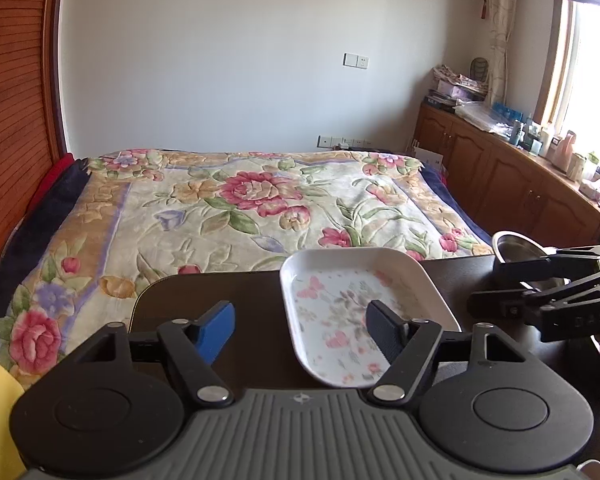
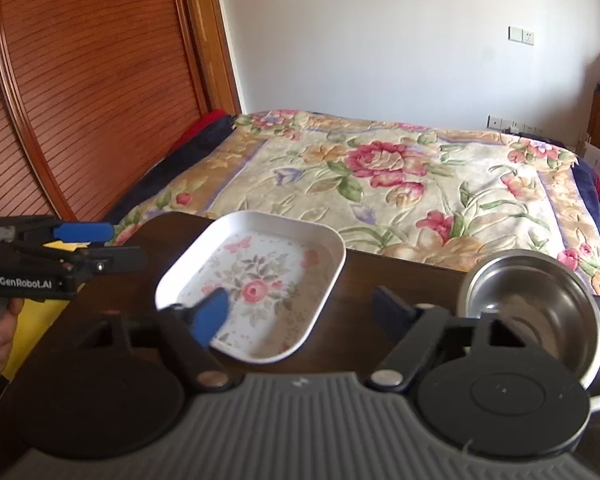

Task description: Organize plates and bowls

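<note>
Plate [image 2: 256, 288] lies on the dark table [image 2: 400, 280], its long axis running away toward the bed, with the steel bowl [image 2: 536, 304] well to its right. Both grippers hang spread and empty: left gripper [image 1: 300, 330] over the plate's near edge, right gripper [image 2: 300, 316] between plate and bowl, so nearer the bowl.
</note>
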A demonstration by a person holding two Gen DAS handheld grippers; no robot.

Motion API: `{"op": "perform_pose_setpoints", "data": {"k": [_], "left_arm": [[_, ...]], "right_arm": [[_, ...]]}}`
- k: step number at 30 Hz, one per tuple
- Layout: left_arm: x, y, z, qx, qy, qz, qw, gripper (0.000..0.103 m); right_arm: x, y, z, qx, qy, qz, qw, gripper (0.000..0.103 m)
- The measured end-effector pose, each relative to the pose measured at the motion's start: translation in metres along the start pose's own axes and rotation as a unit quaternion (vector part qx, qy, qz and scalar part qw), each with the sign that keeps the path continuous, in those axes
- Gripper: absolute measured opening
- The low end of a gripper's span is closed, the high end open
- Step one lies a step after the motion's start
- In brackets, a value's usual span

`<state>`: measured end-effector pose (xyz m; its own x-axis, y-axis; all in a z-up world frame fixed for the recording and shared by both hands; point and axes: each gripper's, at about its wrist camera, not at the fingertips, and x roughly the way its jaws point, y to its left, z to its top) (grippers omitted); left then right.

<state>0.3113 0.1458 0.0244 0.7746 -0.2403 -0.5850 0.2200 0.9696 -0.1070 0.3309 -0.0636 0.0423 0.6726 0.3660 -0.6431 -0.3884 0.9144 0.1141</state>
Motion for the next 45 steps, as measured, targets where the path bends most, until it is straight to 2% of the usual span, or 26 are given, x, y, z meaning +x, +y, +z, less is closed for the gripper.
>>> {"op": "perform_pose_setpoints", "data": {"k": [3, 5, 7, 9, 11, 13, 15, 21, 22, 24, 29, 45], "left_arm": [[0.011, 0.003, 0.004, -0.004, 0.008, -0.001, 1.0000, 0.061], [0.017, 0.006, 0.005, -0.015, 0.013, -0.005, 0.9998, 0.056], [0.024, 0.008, 0.005, -0.027, 0.020, -0.012, 0.9994, 0.045], [0.030, 0.010, 0.006, -0.033, 0.028, -0.013, 0.9990, 0.041], [0.035, 0.010, 0.005, -0.034, 0.033, -0.010, 0.9988, 0.037], [0.039, 0.011, 0.005, -0.037, 0.038, -0.010, 0.9985, 0.029], [0.041, 0.012, 0.003, -0.039, 0.044, -0.011, 0.9982, 0.028], [0.047, 0.008, -0.001, -0.033, 0.055, -0.012, 0.9979, 0.017], [0.048, 0.008, -0.001, -0.032, 0.058, -0.012, 0.9977, 0.016], [0.050, 0.007, -0.002, -0.032, 0.061, -0.011, 0.9976, 0.016], [0.053, 0.007, -0.004, -0.034, 0.065, -0.010, 0.9972, 0.014], [0.057, 0.006, -0.010, -0.040, 0.078, -0.014, 0.9961, 0.007]], "right_arm": [[0.011, -0.002, 0.005, 0.008, 0.013, -0.002, 1.000, 0.053], [0.019, -0.004, 0.007, 0.015, 0.025, 0.000, 1.000, 0.048], [0.024, -0.004, 0.007, 0.013, 0.032, -0.006, 0.999, 0.046], [0.028, -0.004, 0.007, 0.009, 0.038, -0.012, 0.999, 0.040], [0.032, -0.005, 0.007, 0.012, 0.047, -0.014, 0.999, 0.038], [0.035, -0.007, 0.007, 0.015, 0.052, -0.014, 0.998, 0.035], [0.037, -0.008, 0.007, 0.016, 0.057, -0.014, 0.998, 0.031], [0.041, -0.011, 0.007, 0.025, 0.071, -0.009, 0.997, 0.027], [0.042, -0.011, 0.007, 0.024, 0.073, -0.009, 0.997, 0.027], [0.044, -0.011, 0.008, 0.021, 0.077, -0.010, 0.997, 0.020], [0.052, -0.012, 0.006, 0.027, 0.094, -0.009, 0.995, 0.020], [0.054, -0.012, 0.002, 0.025, 0.099, -0.007, 0.995, 0.015]]}}
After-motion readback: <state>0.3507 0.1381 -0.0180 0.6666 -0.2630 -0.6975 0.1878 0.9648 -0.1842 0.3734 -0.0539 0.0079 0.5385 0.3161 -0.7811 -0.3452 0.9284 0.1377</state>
